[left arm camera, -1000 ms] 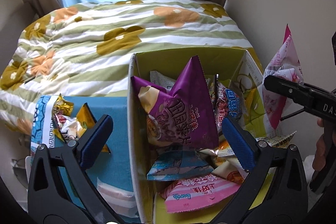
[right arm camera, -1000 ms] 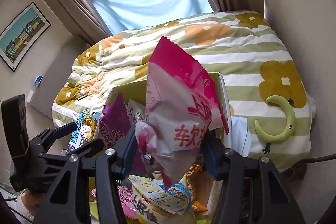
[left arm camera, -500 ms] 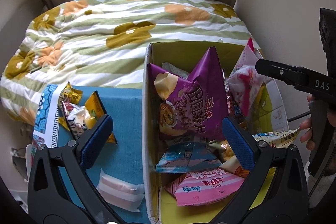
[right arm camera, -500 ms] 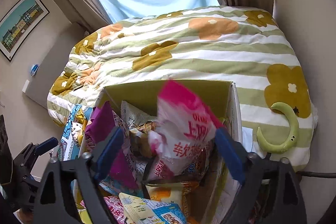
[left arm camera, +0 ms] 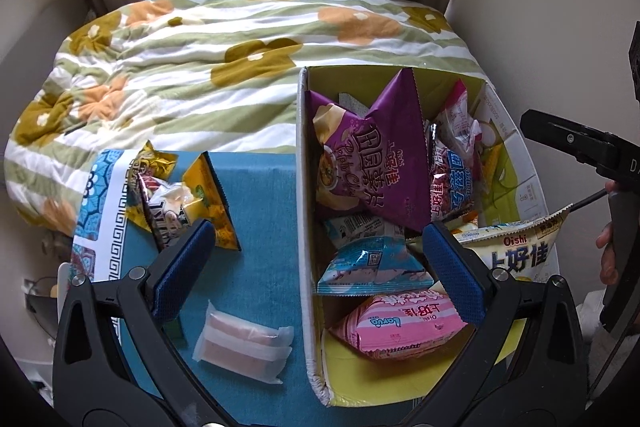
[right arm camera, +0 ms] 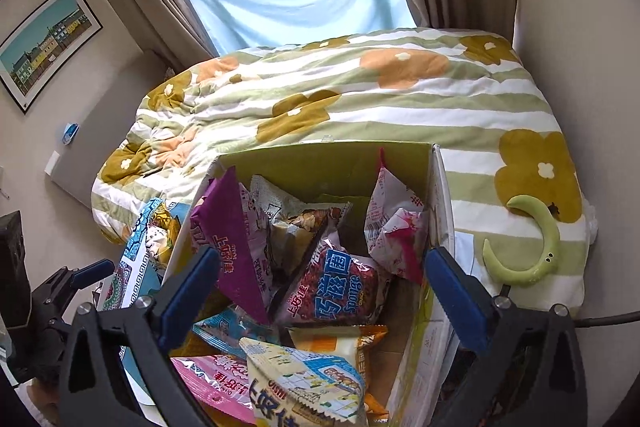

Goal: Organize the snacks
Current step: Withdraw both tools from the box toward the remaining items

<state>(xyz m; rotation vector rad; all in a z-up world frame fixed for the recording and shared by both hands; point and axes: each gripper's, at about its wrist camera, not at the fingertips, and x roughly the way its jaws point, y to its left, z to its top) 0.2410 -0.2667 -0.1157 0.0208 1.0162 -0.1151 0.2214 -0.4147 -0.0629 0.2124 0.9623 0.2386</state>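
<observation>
An open cardboard box [left arm camera: 305, 187] [right arm camera: 442, 211] holds several snack bags. A pink and white bag [right arm camera: 394, 223] [left arm camera: 456, 115] lies in its far right corner. A purple chip bag [left arm camera: 380, 159] [right arm camera: 232, 239] stands near the left wall. My right gripper [right arm camera: 316, 291] is open and empty above the box. My left gripper [left arm camera: 312, 267] is open and empty, straddling the box's left wall. On the blue cloth [left arm camera: 260, 187] lie yellow snack bags [left arm camera: 180, 195] and a clear-wrapped pink wafer pack [left arm camera: 244, 345].
The box and cloth sit at the foot of a bed with a green striped flower quilt [left arm camera: 224, 55]. A green crescent toy [right arm camera: 532, 247] lies on the quilt right of the box. A wall runs along the right side.
My right gripper opened and let go of the pink and white bag, which dropped into the box's far right corner. My left gripper shifted left, showing more of the blue cloth.
</observation>
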